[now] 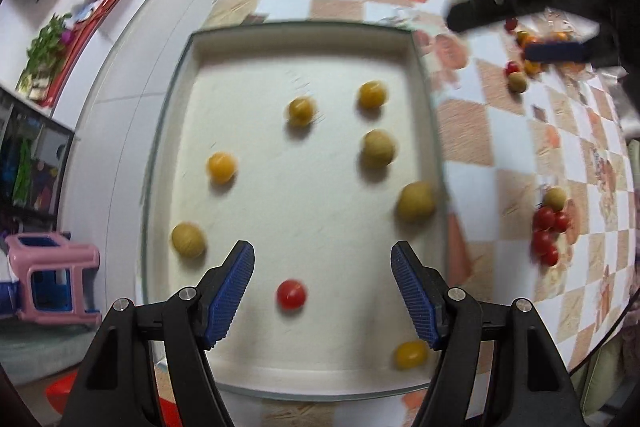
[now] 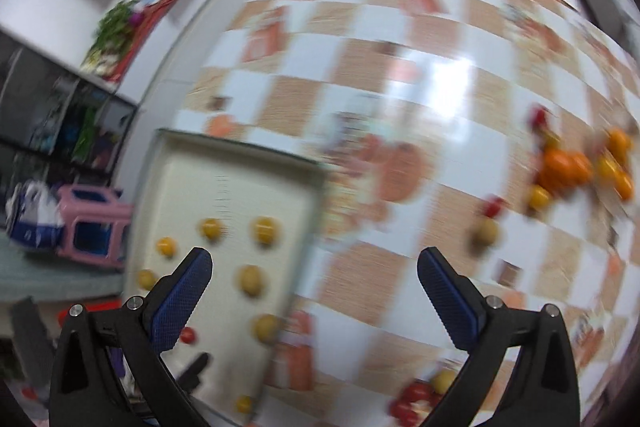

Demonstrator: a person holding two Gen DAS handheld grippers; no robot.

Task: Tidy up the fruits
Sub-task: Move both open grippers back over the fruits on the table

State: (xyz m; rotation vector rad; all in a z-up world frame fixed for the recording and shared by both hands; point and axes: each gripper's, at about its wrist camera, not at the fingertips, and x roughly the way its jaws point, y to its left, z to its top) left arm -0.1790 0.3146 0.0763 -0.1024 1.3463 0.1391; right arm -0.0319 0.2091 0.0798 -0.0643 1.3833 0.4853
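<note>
While both jaws gape empty, the left hand-held gripper hovers over the tray; the right hand-held gripper hangs above the table.

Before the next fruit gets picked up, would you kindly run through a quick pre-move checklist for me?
1. Left tool open and holding nothing: ok.
2. Right tool open and holding nothing: ok.
3. Tray has free floor for more fruit: ok.
4. Loose fruit remains on the tablecloth, such as the red tomato cluster: ok.
5. Right view sharp enough to aim at the orange fruit pile: not ok, motion blur.
6. Fruit in tray at rest: cannot tell.
</note>
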